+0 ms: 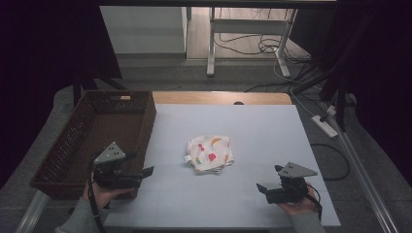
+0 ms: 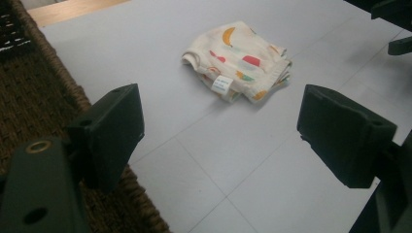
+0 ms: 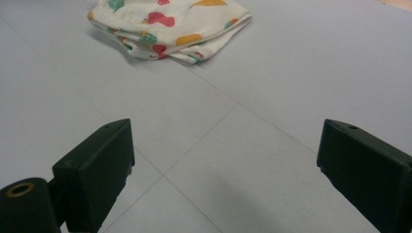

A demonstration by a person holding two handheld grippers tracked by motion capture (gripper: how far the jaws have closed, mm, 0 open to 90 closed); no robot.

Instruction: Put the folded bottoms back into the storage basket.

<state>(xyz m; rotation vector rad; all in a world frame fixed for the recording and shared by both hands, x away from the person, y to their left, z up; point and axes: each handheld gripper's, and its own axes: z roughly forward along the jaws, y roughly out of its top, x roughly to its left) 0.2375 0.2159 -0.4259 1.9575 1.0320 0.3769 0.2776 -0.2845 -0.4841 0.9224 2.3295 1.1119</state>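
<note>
Left gripper (image 1: 145, 174): jaws spread wide, empty — beside wicker basket (image 1: 73, 145).
Right gripper (image 1: 265, 188): jaws spread, empty.
Folded printed cloth (image 1: 210, 154): mid-table, between both — path unobstructed.

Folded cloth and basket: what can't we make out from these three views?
- Folded cloth: underside and inner layers hidden by its own folds; top cut off by the frame edge in the right gripper view.
- Label: print too small to read, left gripper view.
- Wicker basket: near corner hidden behind the left gripper, high view.
</note>
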